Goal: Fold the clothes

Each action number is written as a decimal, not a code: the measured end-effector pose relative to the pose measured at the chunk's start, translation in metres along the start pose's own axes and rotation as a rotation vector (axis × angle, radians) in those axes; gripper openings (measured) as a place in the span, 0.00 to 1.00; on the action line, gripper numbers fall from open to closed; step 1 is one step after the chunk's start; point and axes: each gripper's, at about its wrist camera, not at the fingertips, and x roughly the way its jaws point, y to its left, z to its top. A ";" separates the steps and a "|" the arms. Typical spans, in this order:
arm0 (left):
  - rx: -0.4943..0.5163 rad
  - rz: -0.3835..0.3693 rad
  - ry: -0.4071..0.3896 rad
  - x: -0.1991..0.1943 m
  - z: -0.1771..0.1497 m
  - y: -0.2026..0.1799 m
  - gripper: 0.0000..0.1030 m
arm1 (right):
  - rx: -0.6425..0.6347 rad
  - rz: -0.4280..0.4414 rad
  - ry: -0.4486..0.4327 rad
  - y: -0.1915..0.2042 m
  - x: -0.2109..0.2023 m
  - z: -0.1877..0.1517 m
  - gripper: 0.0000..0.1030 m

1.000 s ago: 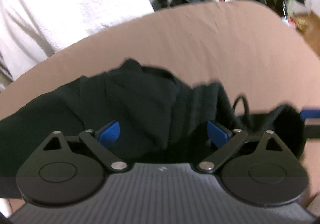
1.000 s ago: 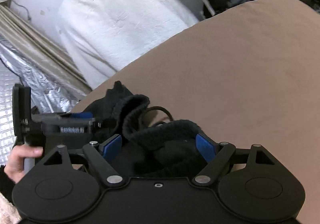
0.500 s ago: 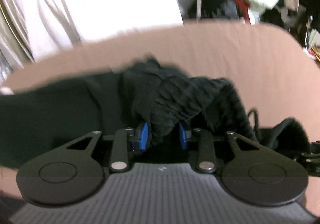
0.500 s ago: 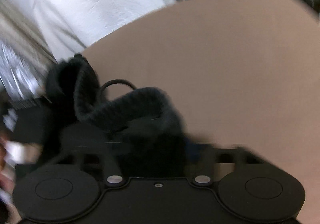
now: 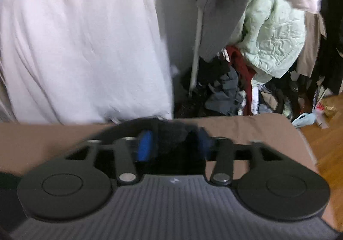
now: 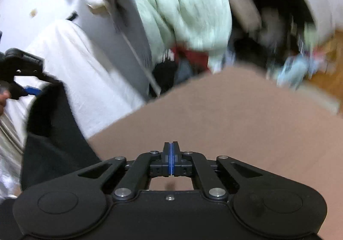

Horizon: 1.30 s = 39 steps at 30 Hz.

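While the left hand-held gripper (image 5: pixel 173 145), jaws opening, carries the black garment (image 6: pixel 53 132) between its pads, the right hand-held gripper (image 6: pixel 170 157), clamped on nothing, sits to its right.

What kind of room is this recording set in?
Probably a cluttered bedroom: a brown bedsheet as work surface, white bedding propped against the wall, and a pile of clothes on a wooden floor.

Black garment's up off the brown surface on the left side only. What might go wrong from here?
1. The left hand-held gripper has dark fabric between its fingers while its jaws are opening; the black garment may slip out and drop in a heap.
2. The right hand-held gripper is shut on nothing, so the garment hangs unevenly and may fold crooked.
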 end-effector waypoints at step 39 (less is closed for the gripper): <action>0.110 0.182 0.141 -0.144 -0.331 0.187 0.74 | -0.350 -0.124 0.236 0.087 -0.003 -0.043 0.13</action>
